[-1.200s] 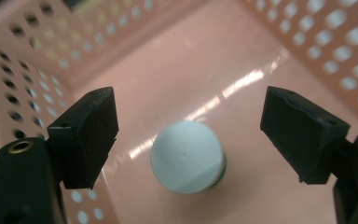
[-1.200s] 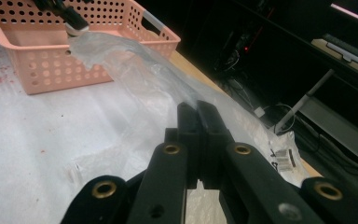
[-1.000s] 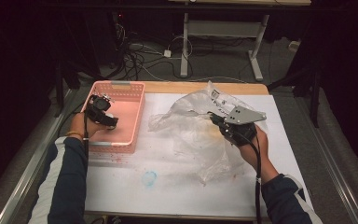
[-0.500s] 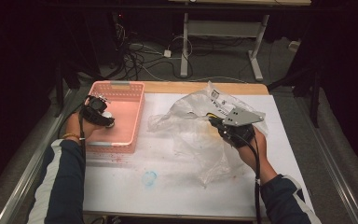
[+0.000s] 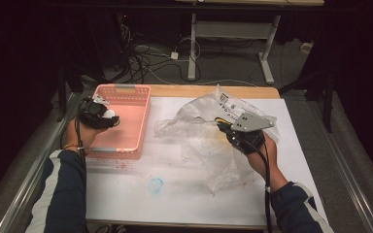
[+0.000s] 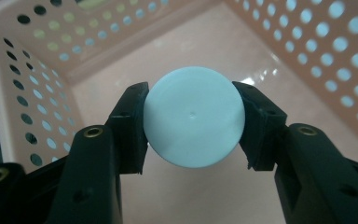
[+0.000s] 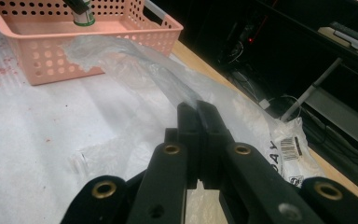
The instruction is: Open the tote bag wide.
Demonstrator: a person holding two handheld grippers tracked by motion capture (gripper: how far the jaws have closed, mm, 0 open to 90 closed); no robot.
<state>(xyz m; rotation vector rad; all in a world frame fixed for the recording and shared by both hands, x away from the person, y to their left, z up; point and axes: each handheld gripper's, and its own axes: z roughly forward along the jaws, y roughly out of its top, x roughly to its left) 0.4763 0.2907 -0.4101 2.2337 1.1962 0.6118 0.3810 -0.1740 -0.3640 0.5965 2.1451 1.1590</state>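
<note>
Desk (image 5: 126, 194): covered with a white sheet that carries red specks and a small blue smear near the person's side.
Plastic bag (image 5: 209, 145): clear and crumpled, spread over the middle of the desk; a barcode label shows at its far edge, and one corner reaches toward the basket.
Basket (image 5: 141, 104): pink, with perforated walls, at the left of the desk, just beside the bag.
Right gripper (image 7: 198, 112): jaws together, pinching a fold of the plastic bag near the bag's right side; the hand rests low over the desk.
Left gripper (image 6: 192, 123): held over the basket, jaws clamped on the round white cap from either side, having just closed in on it.
Round white cap (image 6: 193, 122): pale disc with a tiny mark at its centre, gripped between the left jaws above the basket floor.
</note>
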